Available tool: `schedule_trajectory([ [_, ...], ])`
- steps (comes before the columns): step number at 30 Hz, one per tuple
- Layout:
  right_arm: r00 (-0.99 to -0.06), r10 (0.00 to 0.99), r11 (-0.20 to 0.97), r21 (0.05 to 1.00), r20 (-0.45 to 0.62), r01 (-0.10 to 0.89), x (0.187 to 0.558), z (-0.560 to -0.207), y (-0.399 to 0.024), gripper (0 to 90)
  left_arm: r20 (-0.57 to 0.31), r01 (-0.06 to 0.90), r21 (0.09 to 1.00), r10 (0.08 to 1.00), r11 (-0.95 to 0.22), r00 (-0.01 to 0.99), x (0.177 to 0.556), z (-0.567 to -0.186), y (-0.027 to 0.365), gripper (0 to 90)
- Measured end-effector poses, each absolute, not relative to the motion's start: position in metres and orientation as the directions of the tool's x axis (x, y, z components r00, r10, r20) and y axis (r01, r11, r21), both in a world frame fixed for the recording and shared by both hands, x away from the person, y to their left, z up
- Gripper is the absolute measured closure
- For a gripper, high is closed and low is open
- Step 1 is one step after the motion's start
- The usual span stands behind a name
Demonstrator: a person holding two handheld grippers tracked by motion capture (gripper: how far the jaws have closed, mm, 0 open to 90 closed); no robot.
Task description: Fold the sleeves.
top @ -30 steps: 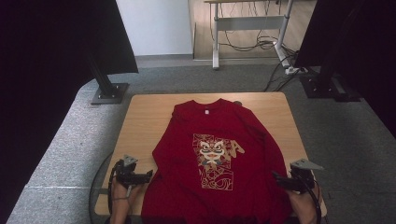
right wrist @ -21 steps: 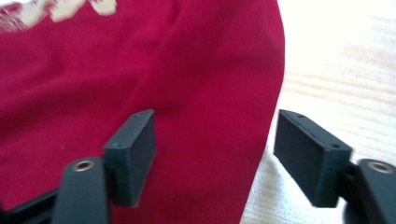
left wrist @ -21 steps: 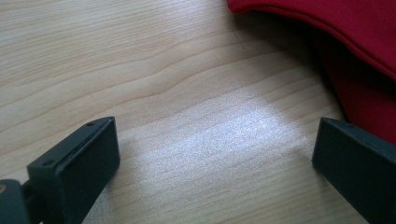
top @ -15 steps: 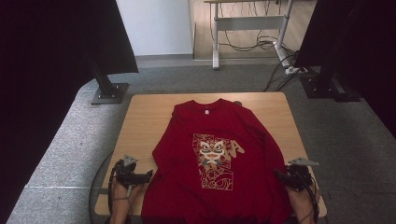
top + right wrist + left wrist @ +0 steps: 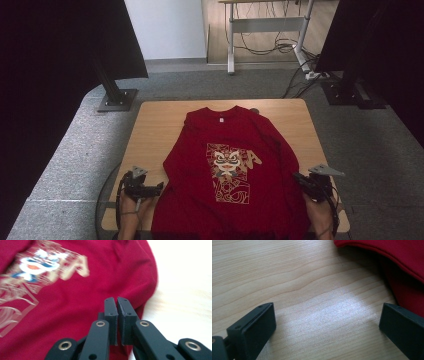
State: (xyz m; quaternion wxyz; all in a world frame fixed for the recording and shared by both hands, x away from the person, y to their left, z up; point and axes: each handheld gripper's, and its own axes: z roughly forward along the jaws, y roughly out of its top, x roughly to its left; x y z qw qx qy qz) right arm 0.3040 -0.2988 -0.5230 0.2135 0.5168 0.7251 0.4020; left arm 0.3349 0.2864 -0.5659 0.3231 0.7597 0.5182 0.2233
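Note:
A red long-sleeved shirt with a gold lion print lies flat, front up, on the wooden table. My left gripper rests at the shirt's lower left edge. In the left gripper view it stands open over bare wood, with the shirt's hem just beyond its right jaw. My right gripper is at the shirt's lower right edge. Its jaws have just been closing, and in the right gripper view the gripper is shut on the edge of the shirt; the pinched cloth is hidden beneath the tips.
Bare table wood runs along both sides of the shirt. Grey carpet surrounds the table. A black stand base sits at the far left, a desk frame with cables at the back, and dark screens on both sides.
My right gripper's jaws have closed at the shirt's right edge and the hand has shifted slightly. My left gripper has stayed put, open.

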Motion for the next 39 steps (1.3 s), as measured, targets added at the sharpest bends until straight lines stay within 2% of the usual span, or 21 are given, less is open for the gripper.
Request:
schedule_trajectory([
  [13,-0.531,0.839,0.206,0.832,0.12,0.515,0.309,-0.504,-0.236,87.5,0.005,0.643,0.722,0.932,-0.254,0.363,0.335,-0.566,0.286,0.8],
  [18,-0.595,0.795,0.258,0.826,0.113,0.502,0.315,-0.508,-0.2,87.5,0.004,0.643,0.722,0.932,-0.254,0.363,0.335,-0.566,0.286,0.8],
  [26,-0.646,0.757,0.33,0.793,0.102,0.512,0.324,-0.526,-0.164,87.2,0.004,0.643,0.722,0.932,-0.254,0.363,0.335,-0.566,0.286,0.8],
  [27,-0.656,0.746,0.34,0.784,0.112,0.52,0.326,-0.531,-0.161,85.3,0.004,0.643,0.722,0.932,-0.254,0.363,0.335,-0.566,0.286,0.8],
  [28,-0.658,0.741,0.321,0.787,0.138,0.527,0.328,-0.534,-0.161,76.6,0.004,0.643,0.722,0.932,-0.254,0.363,0.335,-0.566,0.286,0.8],
  [29,-0.658,0.741,0.321,0.787,0.138,0.527,0.328,-0.534,-0.161,76.6,0.004,0.643,0.722,0.932,-0.254,0.363,0.335,-0.566,0.286,0.7],
  [30,-0.65,0.747,0.299,0.805,0.135,0.512,0.327,-0.53,-0.165,71.1,0.004,0.643,0.722,0.932,-0.254,0.363,0.335,-0.566,0.286,0.7],
  [31,-0.65,0.747,0.299,0.805,0.135,0.512,0.327,-0.53,-0.165,71.1,0.004,0.643,0.722,0.932,-0.254,0.363,0.335,-0.566,0.286,0.7],
  [32,-0.643,0.757,0.292,0.82,0.116,0.492,0.325,-0.522,-0.171,66.1,0.004,0.643,0.722,0.932,-0.254,0.363,0.335,-0.566,0.286,0.7],
  [39,-0.596,0.795,0.254,0.828,0.116,0.5,0.322,-0.509,-0.198,59.6,0.004,0.643,0.722,0.932,-0.254,0.363,0.335,-0.566,0.286,0.8],
])
